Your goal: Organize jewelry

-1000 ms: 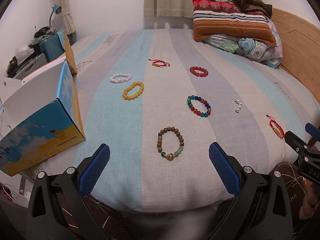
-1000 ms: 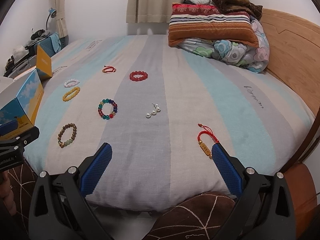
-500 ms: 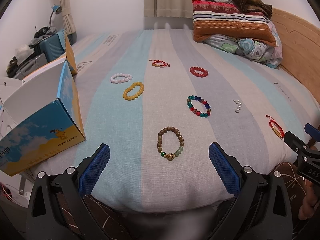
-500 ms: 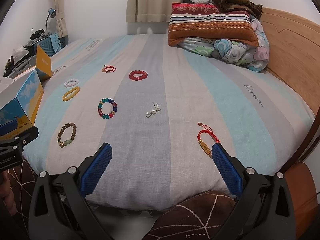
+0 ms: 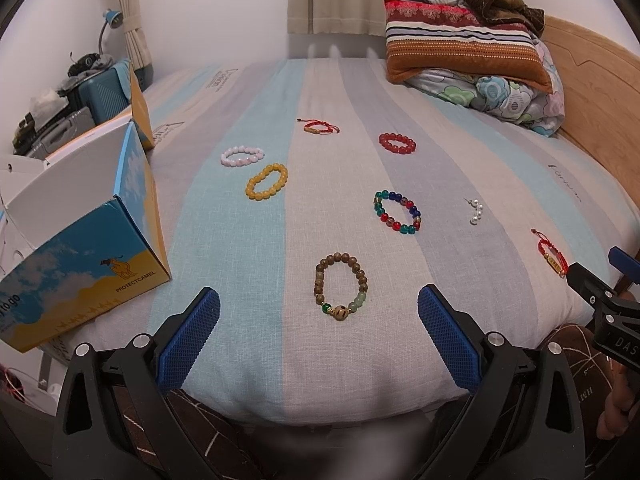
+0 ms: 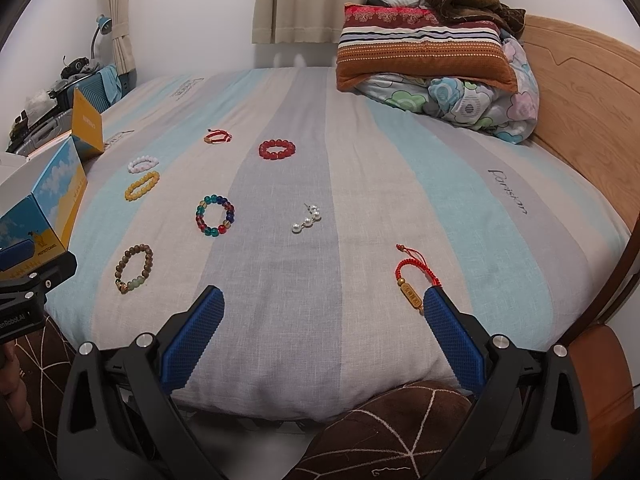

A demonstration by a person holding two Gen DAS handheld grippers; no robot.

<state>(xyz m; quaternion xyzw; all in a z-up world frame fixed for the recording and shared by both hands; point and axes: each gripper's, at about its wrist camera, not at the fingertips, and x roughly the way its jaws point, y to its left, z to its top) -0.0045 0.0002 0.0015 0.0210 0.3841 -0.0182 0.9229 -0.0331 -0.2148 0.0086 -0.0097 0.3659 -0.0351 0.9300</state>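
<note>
Blue ribbed pads are lining both grippers, and each is standing wide apart with nothing between its fingers. The left gripper (image 5: 319, 334) is hovering at the near edge of the bed (image 5: 224, 320), its gap framing a brown wooden-bead bracelet (image 5: 341, 289) with a gold charm and green beads that is lying flat on the striped sheet just ahead of it. The right gripper (image 6: 322, 332) is hanging over the same edge further to the right; its right pad (image 6: 454, 338) is sitting just beside a red cord bracelet (image 6: 414, 280) with a gold tag, though whether they are touching is unclear.

The other pieces are lying spread over the sheet, well apart from one another. A multicoloured glass-bead bracelet (image 5: 397, 211) is resting beyond the brown one, with a small cluster of pearls (image 5: 476, 213) to its right. Further back, a yellow bead bracelet (image 5: 267, 182) and a pale pink bracelet (image 5: 242, 156) are lying near each other, and a red bead bracelet (image 5: 397, 143) and a second red cord bracelet (image 5: 320, 127) are sitting furthest away.

An open blue and yellow cardboard box (image 5: 86, 264) is standing at the left edge of the bed, near the left gripper. A striped pillow (image 5: 464, 50) is lying on a floral quilt (image 5: 508, 98) by the wooden headboard (image 5: 596, 80).
</note>
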